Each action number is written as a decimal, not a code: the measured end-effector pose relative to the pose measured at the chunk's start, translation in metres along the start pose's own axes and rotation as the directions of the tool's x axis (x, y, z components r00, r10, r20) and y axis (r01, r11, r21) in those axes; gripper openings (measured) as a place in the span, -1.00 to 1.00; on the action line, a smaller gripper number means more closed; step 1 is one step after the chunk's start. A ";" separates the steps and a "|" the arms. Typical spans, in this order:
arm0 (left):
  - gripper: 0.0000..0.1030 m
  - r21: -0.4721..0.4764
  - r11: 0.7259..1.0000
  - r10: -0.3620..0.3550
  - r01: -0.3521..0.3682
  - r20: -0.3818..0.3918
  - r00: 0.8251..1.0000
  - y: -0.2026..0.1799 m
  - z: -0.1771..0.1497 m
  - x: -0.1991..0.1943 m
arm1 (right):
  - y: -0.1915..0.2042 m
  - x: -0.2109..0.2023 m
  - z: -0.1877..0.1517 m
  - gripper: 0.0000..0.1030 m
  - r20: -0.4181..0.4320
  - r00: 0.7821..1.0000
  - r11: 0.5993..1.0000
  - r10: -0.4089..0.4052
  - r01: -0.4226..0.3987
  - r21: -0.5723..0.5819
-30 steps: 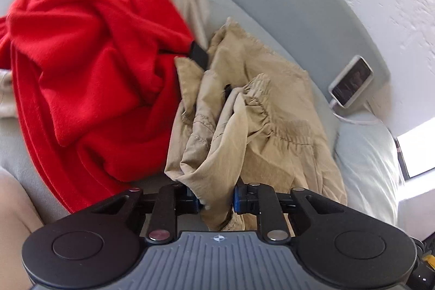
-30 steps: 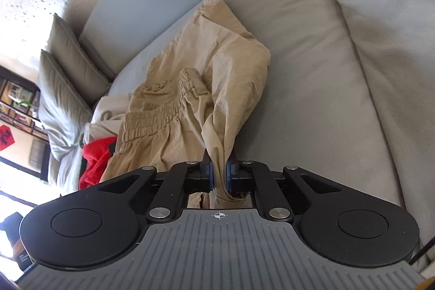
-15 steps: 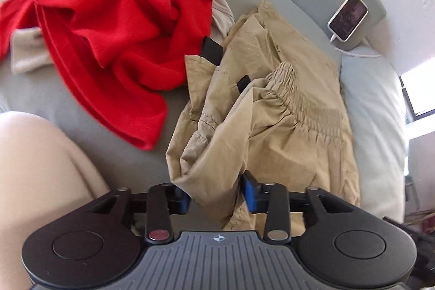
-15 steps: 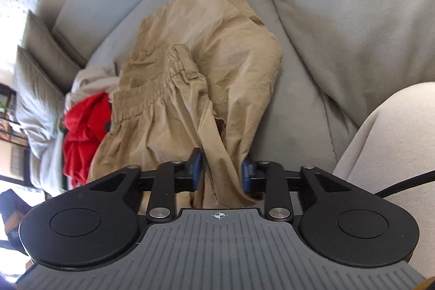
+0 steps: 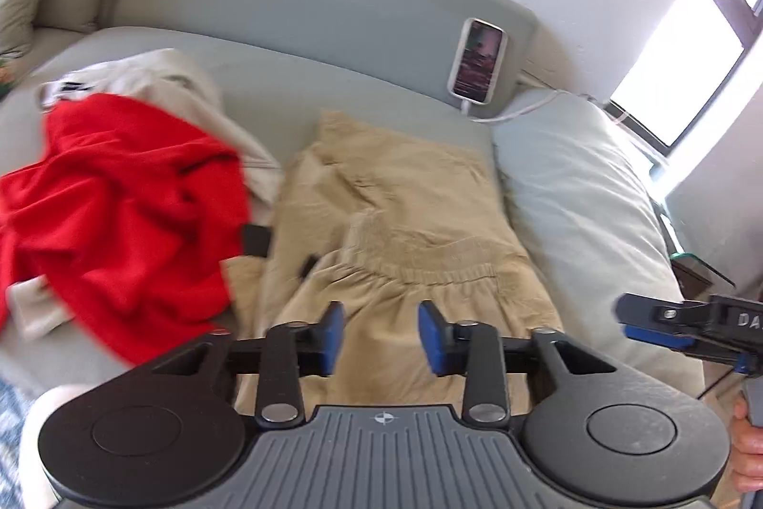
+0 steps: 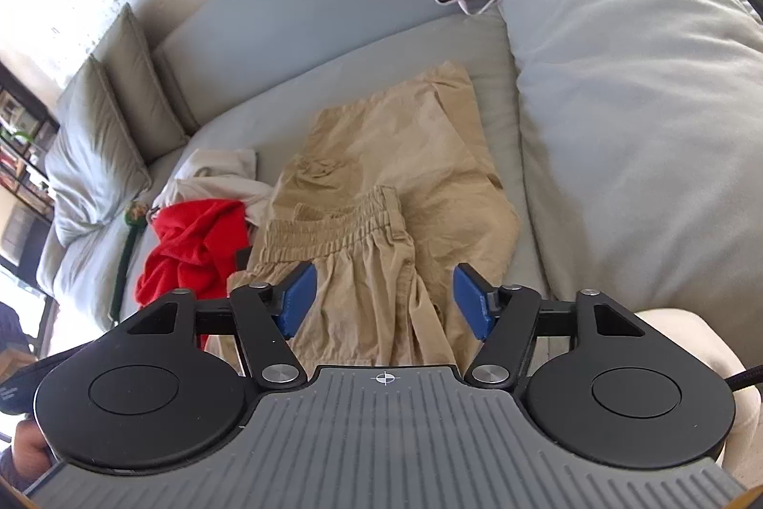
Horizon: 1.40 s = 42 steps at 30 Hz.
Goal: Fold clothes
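Two hand-held grippers hover over the khaki trousers [image 6: 381, 194], which lie on the sofa seat [image 6: 267, 113] doubled over, the elastic waistband atop the lower layer. Left hand-held gripper [image 5: 380, 335] and right hand-held gripper [image 6: 381, 301] both stand spread, holding nothing. As a judgement, the trousers have at least one fold in them, though loosely. Beside the trousers, away from the big cushion [image 6: 634, 103], a red garment [image 5: 119, 218] and a pale one [image 5: 190, 89] lie crumpled, unfolded.
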<state>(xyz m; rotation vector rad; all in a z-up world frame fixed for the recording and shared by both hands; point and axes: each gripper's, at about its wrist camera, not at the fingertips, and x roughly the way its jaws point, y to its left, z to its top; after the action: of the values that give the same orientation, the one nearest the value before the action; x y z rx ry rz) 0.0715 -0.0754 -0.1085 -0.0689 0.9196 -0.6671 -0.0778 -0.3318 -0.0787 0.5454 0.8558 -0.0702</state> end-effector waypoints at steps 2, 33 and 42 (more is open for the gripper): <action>-0.54 0.041 0.999 0.002 -0.002 -0.019 1.000 -0.004 0.005 0.024 | 0.007 0.015 0.003 -0.15 0.000 1.000 0.999 -0.001 0.001 -0.040; -0.62 0.079 0.959 0.281 -0.274 -0.103 0.954 0.004 -0.024 0.063 | 0.026 0.136 0.026 -0.81 -0.042 0.995 0.952 -0.095 0.079 -0.295; -0.65 -0.017 0.970 0.239 -0.244 -0.145 0.960 0.022 -0.024 0.040 | 0.037 0.124 0.028 -0.65 -0.076 0.991 0.941 -0.108 0.078 -0.329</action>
<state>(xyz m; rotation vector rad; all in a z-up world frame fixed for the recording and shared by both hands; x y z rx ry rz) 0.0817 -0.0754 -0.1590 0.0607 1.0578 -0.4320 0.0340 -0.2937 -0.1393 0.1977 0.9613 0.0113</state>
